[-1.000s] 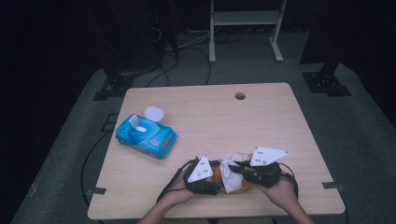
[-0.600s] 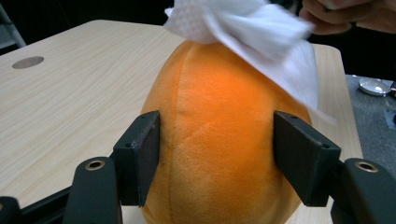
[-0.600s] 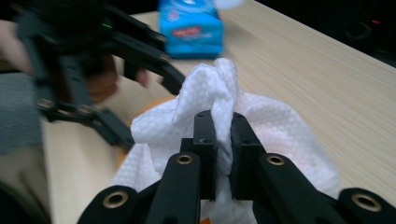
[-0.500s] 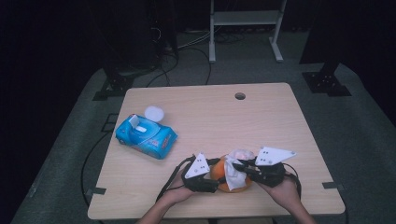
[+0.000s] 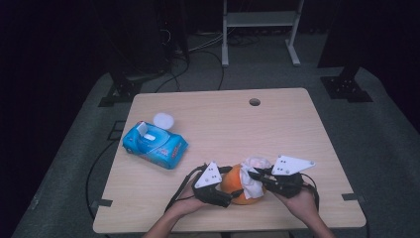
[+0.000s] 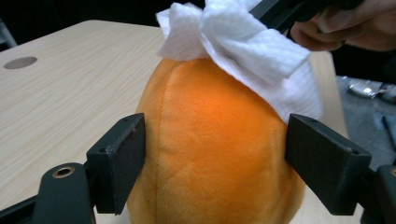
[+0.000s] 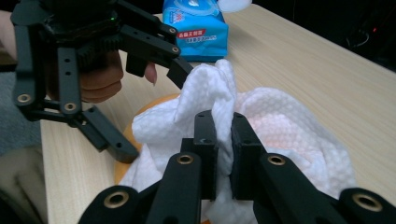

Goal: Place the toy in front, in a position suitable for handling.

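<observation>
An orange plush toy (image 5: 234, 182) (image 6: 210, 140) lies near the table's front edge, between the jaws of my left gripper (image 5: 233, 188) (image 6: 215, 163). Those jaws have just been opening, but both pads still rest against the plush's sides. A crumpled white wipe (image 5: 253, 187) (image 6: 243, 42) (image 7: 280, 130) is draped over the top of the plush. My right gripper (image 5: 252, 174) (image 7: 223, 140) is shut on a pinched fold of the wipe. In the right gripper view, the left gripper (image 7: 152, 109) straddles the plush from the left.
A blue wet-wipe pack (image 5: 156, 145) (image 7: 196, 18) lies at the left of the wooden table (image 5: 223, 124), with a white round lid (image 5: 163, 120) beside it. A cable hole (image 5: 254, 102) sits near the far edge. Cables trail from both grippers toward the front.
The right gripper with the wipe has edged slightly to the right over the plush. The left hand has stayed in place.
</observation>
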A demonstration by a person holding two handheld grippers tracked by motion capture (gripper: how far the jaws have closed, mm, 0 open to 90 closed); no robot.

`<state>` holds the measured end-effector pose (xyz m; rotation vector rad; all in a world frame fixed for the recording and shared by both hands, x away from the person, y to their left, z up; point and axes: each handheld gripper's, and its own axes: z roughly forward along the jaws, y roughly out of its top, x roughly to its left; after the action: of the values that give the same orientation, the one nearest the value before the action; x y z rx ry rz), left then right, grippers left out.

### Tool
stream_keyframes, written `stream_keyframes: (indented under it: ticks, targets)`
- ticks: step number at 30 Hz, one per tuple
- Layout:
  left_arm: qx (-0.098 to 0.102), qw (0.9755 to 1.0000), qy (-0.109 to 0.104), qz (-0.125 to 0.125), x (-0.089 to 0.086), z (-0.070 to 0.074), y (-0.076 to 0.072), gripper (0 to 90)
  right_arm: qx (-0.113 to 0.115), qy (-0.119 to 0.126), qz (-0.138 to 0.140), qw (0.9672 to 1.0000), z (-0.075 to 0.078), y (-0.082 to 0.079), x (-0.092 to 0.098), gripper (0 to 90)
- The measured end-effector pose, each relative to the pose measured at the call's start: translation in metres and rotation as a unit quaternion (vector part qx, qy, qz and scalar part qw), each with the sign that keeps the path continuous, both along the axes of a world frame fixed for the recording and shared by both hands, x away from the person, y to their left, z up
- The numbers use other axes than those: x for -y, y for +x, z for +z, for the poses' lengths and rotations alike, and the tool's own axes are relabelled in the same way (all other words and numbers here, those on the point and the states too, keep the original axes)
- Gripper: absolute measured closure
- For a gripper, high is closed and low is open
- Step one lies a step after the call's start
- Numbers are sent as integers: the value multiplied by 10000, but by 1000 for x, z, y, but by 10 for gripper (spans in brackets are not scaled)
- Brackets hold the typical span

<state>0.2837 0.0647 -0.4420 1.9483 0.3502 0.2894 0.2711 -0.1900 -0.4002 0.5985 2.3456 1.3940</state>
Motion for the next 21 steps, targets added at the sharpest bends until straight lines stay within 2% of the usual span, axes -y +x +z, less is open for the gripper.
stream_keyframes:
  ticks: [3, 5, 10, 11, 13, 14, 16, 18, 20, 21]
  targets:
    - [32, 10000, 39, 52, -4, -2, 1, 341, 21, -17, -3, 10000, 1, 1, 1, 829]
    - [49, 9999, 68, 87, -5, -4, 2, 368, 15, -6, -59, 10000, 2, 3, 6, 829]
    - [-95, 9999, -26, 95, -9, -6, 5, 365, -141, 125, -304, 9994, -2, 10, 21, 829]
    - [-86, 9999, -46, 87, -9, -4, 5, 345, -160, 150, -302, 9993, -2, 10, 20, 828]
    - [-57, 9998, -196, 78, -7, 0, 4, 241, -111, 84, -297, 9995, -3, 8, 15, 829]
    - [-34, 9998, -207, 69, -6, 1, 3, 227, -74, 68, -282, 9996, -2, 6, 12, 829]
    - [64, 9999, -75, 76, -5, 0, 1, 272, -21, 63, -189, 9998, -1, 4, 6, 828]
    - [-19, 9999, -52, 89, -9, -2, 3, 336, 76, -60, -176, 9998, 1, 4, 5, 829]
    - [10, 9999, 22, 123, -12, -4, 5, 362, -8, 31, -233, 9997, 1, 6, 10, 828]
    - [-17, 9999, -8, 119, -14, -5, 6, 365, -64, 12, -326, 9994, 0, 8, 13, 828]
